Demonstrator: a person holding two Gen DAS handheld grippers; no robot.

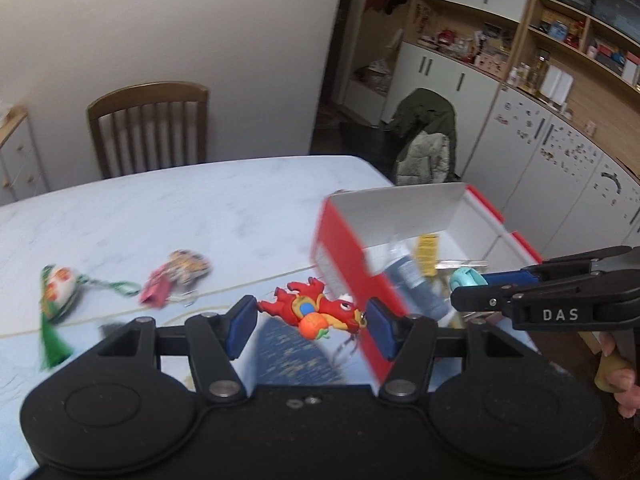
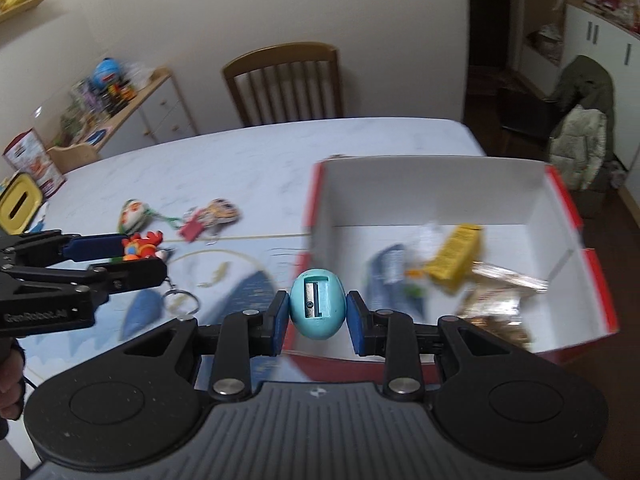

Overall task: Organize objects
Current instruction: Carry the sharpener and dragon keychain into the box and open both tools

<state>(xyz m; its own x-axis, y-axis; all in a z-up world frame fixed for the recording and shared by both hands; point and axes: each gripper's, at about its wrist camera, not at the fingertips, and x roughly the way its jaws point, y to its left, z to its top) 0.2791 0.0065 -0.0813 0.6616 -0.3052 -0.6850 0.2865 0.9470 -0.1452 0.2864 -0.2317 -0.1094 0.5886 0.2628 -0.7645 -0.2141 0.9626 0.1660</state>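
My left gripper (image 1: 311,322) is shut on a red dragon keychain (image 1: 314,307), held above the table just left of the red and white box (image 1: 340,240). In the right wrist view the same keychain (image 2: 142,246) shows in the left gripper (image 2: 136,258), its ring dangling below. My right gripper (image 2: 318,316) is shut on a teal egg-shaped pencil sharpener (image 2: 317,304), hovering over the box's (image 2: 576,208) near left corner. From the left wrist the sharpener (image 1: 464,279) shows at the right gripper's (image 1: 466,286) tips. Two keychains (image 1: 60,288) (image 1: 178,274) lie on the table.
The box holds a yellow packet (image 2: 456,254), a blue item (image 2: 390,272) and shiny wrappers (image 2: 496,308). A wooden chair (image 2: 286,80) stands behind the pale table (image 2: 240,152). A yellow tin (image 2: 18,204) sits at the left edge. A jacket-draped chair (image 1: 426,136) is at the right.
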